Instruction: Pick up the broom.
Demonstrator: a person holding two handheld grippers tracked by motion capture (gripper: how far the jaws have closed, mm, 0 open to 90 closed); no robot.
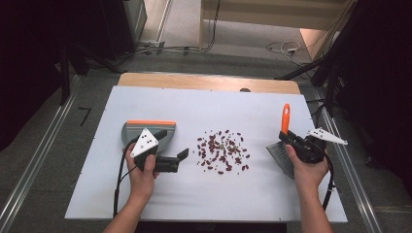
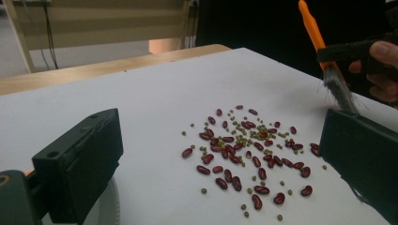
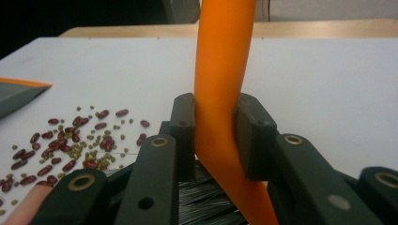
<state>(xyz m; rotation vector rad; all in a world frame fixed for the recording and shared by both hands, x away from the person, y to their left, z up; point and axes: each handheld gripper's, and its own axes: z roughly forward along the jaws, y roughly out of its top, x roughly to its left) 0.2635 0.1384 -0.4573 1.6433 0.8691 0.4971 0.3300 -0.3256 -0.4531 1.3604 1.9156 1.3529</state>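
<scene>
White board covers the table [image 1: 145,199] in the high view, with a strip of bare wood along its far edge and grey floor around it. At the middle of the frame lies a scatter of dark red beans [image 1: 222,151] mixed with small green ones. Left of the scatter sits a grey dustpan [image 1: 131,130] with an orange rim, partly under the left gripper [image 1: 183,154], whose jaws stand apart with nothing between them and point toward the beans. At the right of the frame the right gripper [image 1: 286,136] is clamped on a brush [image 1: 285,118]; its orange handle points up the frame and its dark bristles lie toward the lower left of the hand, near the board.

Seen from the left gripper view, the two black jaws stand wide apart at the lower left and lower right corners, and the beans [image 2: 244,150] lie on the white board between them, farther off. At the upper right the brush [image 2: 312,28] hangs tilted, its bristles reaching down behind the right-hand jaw, with the right gripper [image 2: 349,50] closed across its handle and fingers [image 2: 385,51] wrapped around the tool.

Looking along the right gripper view, the jaws press on either side of the orange brush handle [image 3: 225,70], which rises through the middle of the frame. Black bristles show below the jaws. The beans [image 3: 70,140] lie at the left, and a corner of the dustpan [image 3: 19,91] shows at the left edge.
</scene>
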